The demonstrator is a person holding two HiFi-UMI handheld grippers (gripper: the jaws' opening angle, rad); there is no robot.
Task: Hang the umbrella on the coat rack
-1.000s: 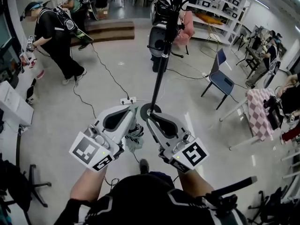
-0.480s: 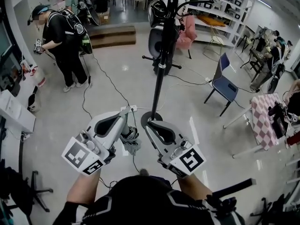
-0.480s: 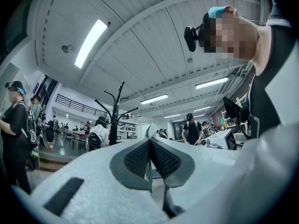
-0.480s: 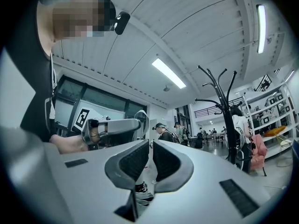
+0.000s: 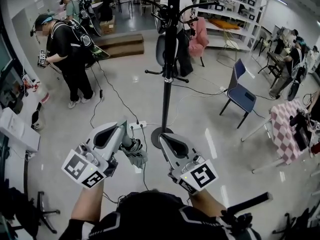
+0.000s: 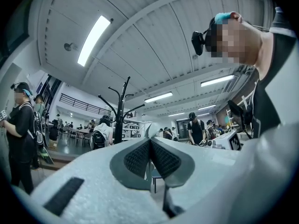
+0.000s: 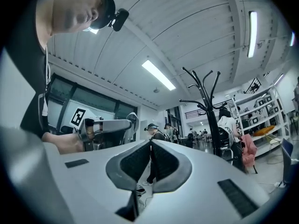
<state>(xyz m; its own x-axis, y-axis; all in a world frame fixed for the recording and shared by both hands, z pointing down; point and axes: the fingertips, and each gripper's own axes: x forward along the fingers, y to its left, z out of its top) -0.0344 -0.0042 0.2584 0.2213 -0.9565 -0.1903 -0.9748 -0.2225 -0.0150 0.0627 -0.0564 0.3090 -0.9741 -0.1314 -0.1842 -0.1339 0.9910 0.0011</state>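
The black coat rack (image 5: 170,59) stands straight ahead, its round base (image 5: 161,136) on the floor just beyond my grippers. Its hooked arms show in the left gripper view (image 6: 120,113) and the right gripper view (image 7: 209,111). A folded grey-green umbrella (image 5: 131,152) hangs close under the right side of my left gripper (image 5: 121,125) and travels with it. The exact hold is hidden. That gripper's pads meet in its own view (image 6: 150,146). My right gripper (image 5: 164,138) is beside the base, shut with nothing visible between its pads (image 7: 150,148).
A person in black (image 5: 65,54) stands at the left. A power strip (image 5: 137,125) and cables lie near the rack's base. A blue chair (image 5: 240,91) and a checked cloth table (image 5: 282,129) are on the right. Another person (image 5: 182,39) is behind the rack, with shelves (image 5: 235,9) beyond.
Both grippers have drawn back from the rack's base. The left one shifted left with the umbrella. More of the rack's upper pole shows.
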